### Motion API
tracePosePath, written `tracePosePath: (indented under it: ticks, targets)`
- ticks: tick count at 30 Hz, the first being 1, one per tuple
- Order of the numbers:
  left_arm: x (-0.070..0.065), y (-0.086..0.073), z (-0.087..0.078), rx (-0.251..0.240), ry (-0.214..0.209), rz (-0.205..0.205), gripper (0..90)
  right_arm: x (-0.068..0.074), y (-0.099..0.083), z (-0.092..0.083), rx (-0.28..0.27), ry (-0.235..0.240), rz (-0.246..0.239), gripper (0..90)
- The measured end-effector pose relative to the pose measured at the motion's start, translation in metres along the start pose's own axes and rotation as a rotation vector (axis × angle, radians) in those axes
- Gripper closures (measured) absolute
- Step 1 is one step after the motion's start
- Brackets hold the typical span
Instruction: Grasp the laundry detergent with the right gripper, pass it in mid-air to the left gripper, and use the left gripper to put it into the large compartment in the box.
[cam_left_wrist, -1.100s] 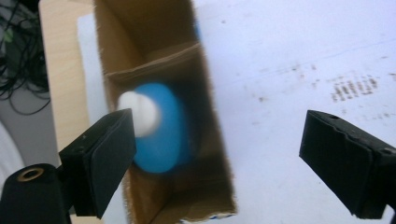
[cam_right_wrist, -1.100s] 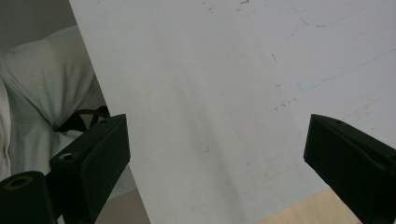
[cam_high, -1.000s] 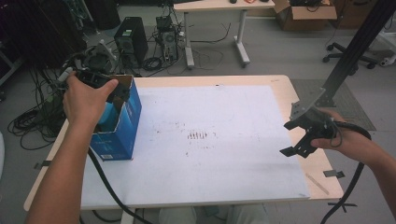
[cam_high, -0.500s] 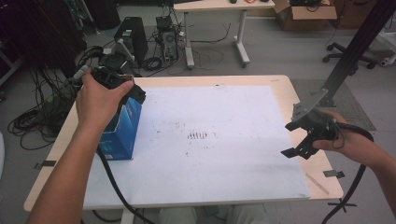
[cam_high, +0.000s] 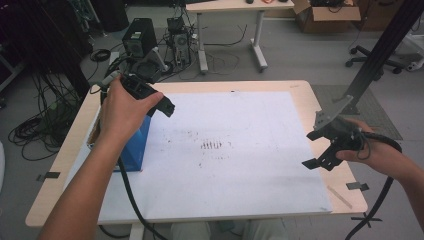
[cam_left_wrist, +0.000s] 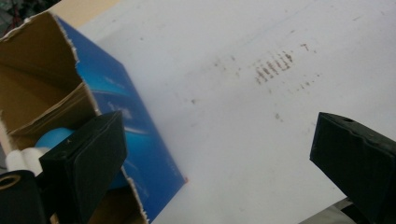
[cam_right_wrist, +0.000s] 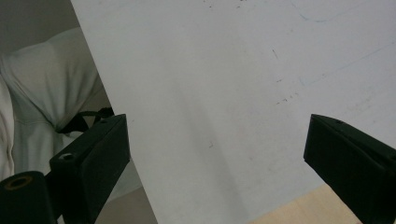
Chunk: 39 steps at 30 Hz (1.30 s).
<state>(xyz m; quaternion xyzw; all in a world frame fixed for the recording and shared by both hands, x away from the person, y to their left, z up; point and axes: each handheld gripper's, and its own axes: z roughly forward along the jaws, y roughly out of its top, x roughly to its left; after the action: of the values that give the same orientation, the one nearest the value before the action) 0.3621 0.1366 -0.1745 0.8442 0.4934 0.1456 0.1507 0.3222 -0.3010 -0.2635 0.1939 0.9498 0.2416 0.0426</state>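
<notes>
An open blue carton (cam_high: 135, 147) stands at the left edge of the white sheet (cam_high: 240, 170). In the left gripper view its torn top (cam_left_wrist: 46, 70) shows, with a blue and white object (cam_left_wrist: 49, 139) lying inside. My left gripper (cam_high: 167, 106) hovers just right of the carton's top. Its jaws have just been opening and now stand wide (cam_left_wrist: 219, 163), with nothing between them. Near the table's right edge, my right gripper (cam_high: 316, 149) is open and empty (cam_right_wrist: 215, 163) above the sheet.
The sheet covers most of the wooden table (cam_high: 300, 90) and has brown marks (cam_high: 212, 145) at its middle. Bits of tape (cam_high: 357, 186) sit near the right front corner. Past the sheet's near edge, the person's light clothing (cam_right_wrist: 42, 93) is visible.
My left hand has drawn the gripper away from the carton's top, rightward over the sheet. The right hand has kept still.
</notes>
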Motion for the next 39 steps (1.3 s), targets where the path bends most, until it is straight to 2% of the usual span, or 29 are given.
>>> tracePosePath:
  ticks: [4, 14, 28, 32, 34, 39]
  targets:
    - [-0.01, 0.004, 0.004, 0.008, -0.022, 0.033, 4.4, -0.001, -0.001, 0.001, 0.001, 0.0, 0.001, 6.9]
    - [-0.025, 0.009, 0.017, 0.042, -0.066, 0.09, 4.4, -0.003, -0.003, 0.003, -0.001, 0.004, 0.017, 6.9]
    - [-0.052, 0.02, 0.033, 0.074, -0.102, 0.192, 4.5, -0.005, -0.007, 0.006, 0.006, 0.007, 0.031, 6.9]
    - [-0.057, 0.02, 0.036, 0.086, -0.132, 0.245, 4.5, -0.007, -0.007, 0.007, 0.009, 0.008, 0.035, 6.8]
    - [-0.061, 0.02, 0.036, 0.094, -0.143, 0.296, 4.6, -0.008, -0.006, 0.007, 0.013, 0.006, 0.036, 6.8]
    - [-0.075, 0.022, 0.035, 0.095, -0.178, 0.392, 4.7, -0.009, -0.002, 0.004, -0.003, 0.003, 0.038, 6.8]
